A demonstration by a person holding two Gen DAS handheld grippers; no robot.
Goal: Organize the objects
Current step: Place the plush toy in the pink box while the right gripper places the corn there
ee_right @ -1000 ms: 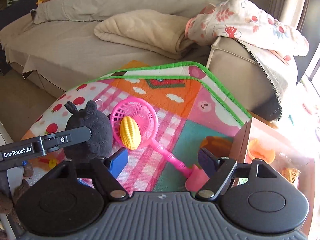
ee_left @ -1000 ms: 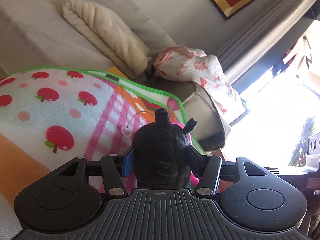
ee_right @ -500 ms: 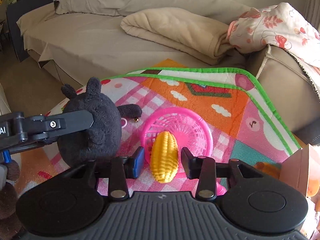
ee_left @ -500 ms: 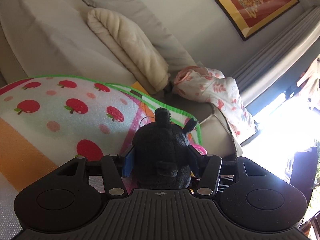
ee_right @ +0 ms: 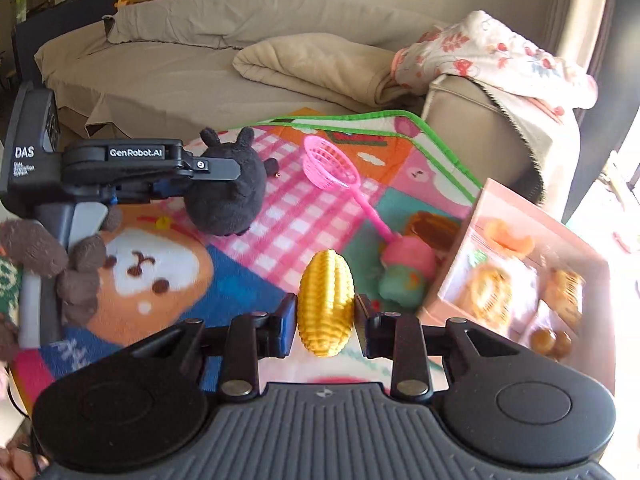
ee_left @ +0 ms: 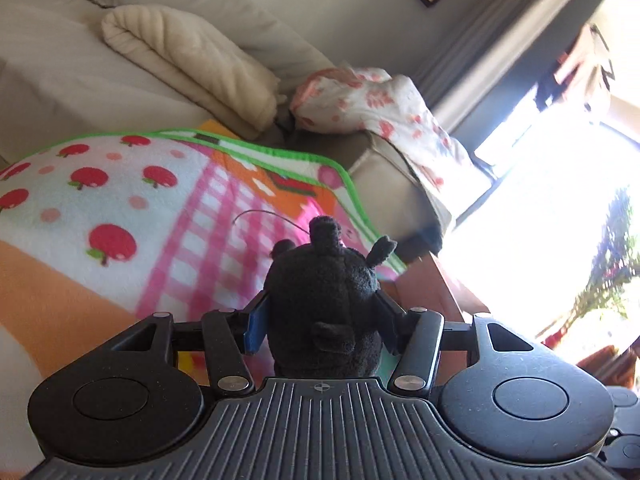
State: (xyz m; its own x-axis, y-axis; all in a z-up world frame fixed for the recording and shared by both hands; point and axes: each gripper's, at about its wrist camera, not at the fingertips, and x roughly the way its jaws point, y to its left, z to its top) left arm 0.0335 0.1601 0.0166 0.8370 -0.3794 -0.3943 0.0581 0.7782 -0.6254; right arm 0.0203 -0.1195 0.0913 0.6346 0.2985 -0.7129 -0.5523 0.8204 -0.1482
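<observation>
My left gripper (ee_left: pixel 320 320) is shut on a black plush toy (ee_left: pixel 324 300) and holds it above the play mat (ee_left: pixel 120 208). In the right wrist view the left gripper (ee_right: pixel 224 168) and that plush (ee_right: pixel 228 196) hang at the left over the mat (ee_right: pixel 280 216). My right gripper (ee_right: pixel 325 320) is shut on a yellow toy corn cob (ee_right: pixel 326 300), lifted off the mat. A pink toy net scoop (ee_right: pixel 332 168) lies empty on the mat beyond the corn.
A pink open box (ee_right: pixel 528 280) with toy food stands at the right on the mat. A brown plush (ee_right: pixel 48 256) sits at the left. A beige sofa (ee_right: pixel 200 60) with a folded blanket (ee_right: pixel 320 64) and floral cloth (ee_right: pixel 492 56) lies behind.
My right gripper has closed on the corn, lifted it out of the pink scoop and pulled back. The left gripper still holds the black plush and has swung slightly.
</observation>
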